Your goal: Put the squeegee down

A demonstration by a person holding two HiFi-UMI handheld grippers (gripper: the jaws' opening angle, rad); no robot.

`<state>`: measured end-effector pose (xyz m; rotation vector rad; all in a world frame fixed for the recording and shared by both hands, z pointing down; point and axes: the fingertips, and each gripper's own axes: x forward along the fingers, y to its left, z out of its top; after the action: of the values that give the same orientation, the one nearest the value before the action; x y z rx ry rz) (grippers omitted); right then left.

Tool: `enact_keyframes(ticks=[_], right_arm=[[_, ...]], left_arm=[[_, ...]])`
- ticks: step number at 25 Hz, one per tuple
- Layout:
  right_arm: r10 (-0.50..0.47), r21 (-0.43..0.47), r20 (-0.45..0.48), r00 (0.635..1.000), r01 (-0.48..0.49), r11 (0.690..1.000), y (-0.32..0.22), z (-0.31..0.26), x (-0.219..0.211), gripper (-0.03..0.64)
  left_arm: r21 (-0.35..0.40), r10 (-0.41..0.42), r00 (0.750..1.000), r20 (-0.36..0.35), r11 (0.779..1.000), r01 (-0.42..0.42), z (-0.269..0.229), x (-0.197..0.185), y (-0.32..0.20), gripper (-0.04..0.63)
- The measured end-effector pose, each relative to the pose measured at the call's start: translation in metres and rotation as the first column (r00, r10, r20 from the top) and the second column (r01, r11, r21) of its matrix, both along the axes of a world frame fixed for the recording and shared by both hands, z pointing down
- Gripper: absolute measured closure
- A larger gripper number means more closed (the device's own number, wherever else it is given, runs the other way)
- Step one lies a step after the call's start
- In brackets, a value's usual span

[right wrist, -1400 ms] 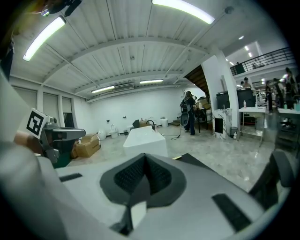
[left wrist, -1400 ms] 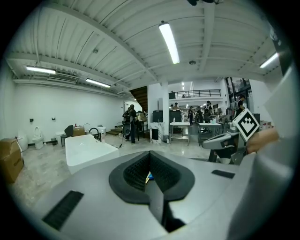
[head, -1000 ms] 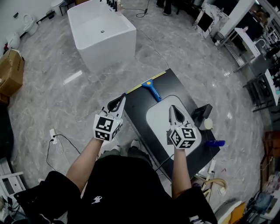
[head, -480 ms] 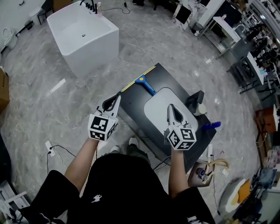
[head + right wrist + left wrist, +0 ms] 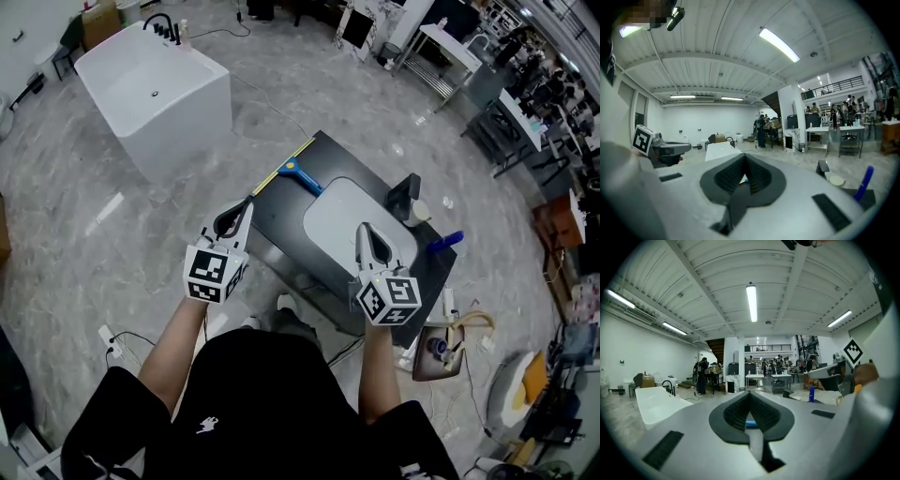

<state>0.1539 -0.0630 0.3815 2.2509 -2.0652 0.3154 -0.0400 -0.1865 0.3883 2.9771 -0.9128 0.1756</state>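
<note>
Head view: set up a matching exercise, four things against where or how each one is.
Things: 1 squeegee; 2 bathtub; 3 blue bottle; 4 right claw.
Places or states: A shut, holding nothing; B by the right edge of the table; C lying along the table's edge that faces the bathtub; D on the floor, apart from the table.
Pairs: 1-C, 2-D, 3-B, 4-A.

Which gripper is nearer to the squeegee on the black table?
Left. The left gripper is just short of the squeegee, near its yellow blade end at the table edge; the right gripper is over the white basin, farther away.
</note>
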Motion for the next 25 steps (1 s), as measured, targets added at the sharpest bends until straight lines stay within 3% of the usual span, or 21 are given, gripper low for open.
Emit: enact_keyframes(ticks=[10, 25], right_arm=[[0.086, 0.026, 0.001, 0.996, -0.086, 0.996, 0.042, -0.019, -0.021, 0.615], [0.054, 0.048, -0.023, 0.998, -0.053, 0.997, 0.042, -0.034, -0.030, 0.615]], left_arm=[[0.016, 0.036, 0.999, -0.003, 0.999, -0.036, -0.012, -0.019, 0.020, 0.594], [0.023, 0.011, 0.999, -0.033, 1.000, -0.010, -0.020, -0.031, 0.022, 0.594]])
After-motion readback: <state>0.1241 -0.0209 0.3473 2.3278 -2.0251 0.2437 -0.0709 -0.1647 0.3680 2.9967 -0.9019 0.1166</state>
